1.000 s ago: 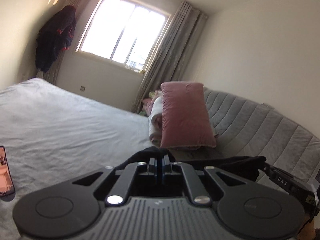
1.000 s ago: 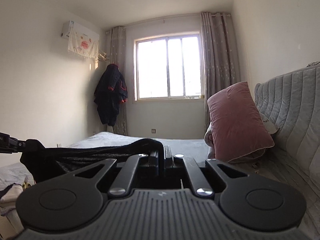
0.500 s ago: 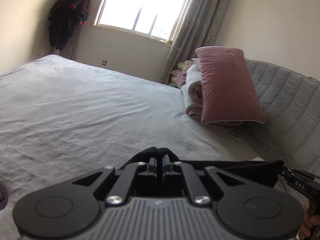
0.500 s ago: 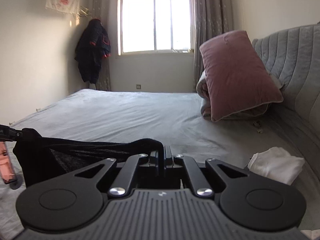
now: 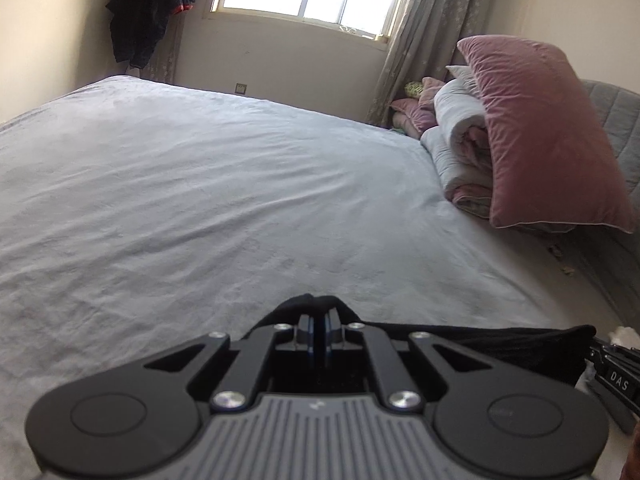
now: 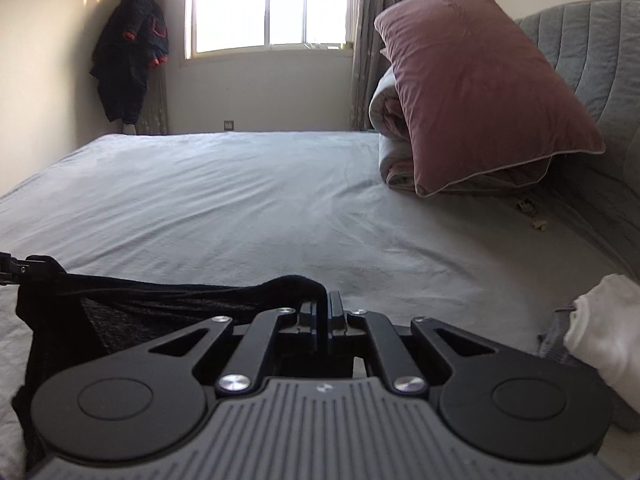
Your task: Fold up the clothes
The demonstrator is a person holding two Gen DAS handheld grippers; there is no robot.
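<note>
Left gripper: jaws clamped on a fold of the black garment; cloth bulges over the tips at 12 o'clock.
Right gripper: jaws clamped on the same garment's other end; cloth humps over the left pad.
Garment position: stretched between the two grippers, top edge taut, body hanging below; in the right wrist view it runs off toward 9 o'clock, where the other gripper's tip shows.
Surface: grey bed, wide bare sheet ahead at 12 o'clock, lightly creased.
Surroundings: pink pillow leaning on rolled bedding at 2 o'clock; white cloth low at 3 o'clock; dark coat hanging at 11 o'clock.
Step, judged: carrying the garment to the sheet for laying flat.
Risk 1: thin pinch near the jaw tips; a tug sideways could pull the edge free and drop one corner.
Risk 2: slack hanging body may land bunched or doubled under itself.
Risk 3: drifting toward 3 o'clock could lay it over the white cloth.
</note>
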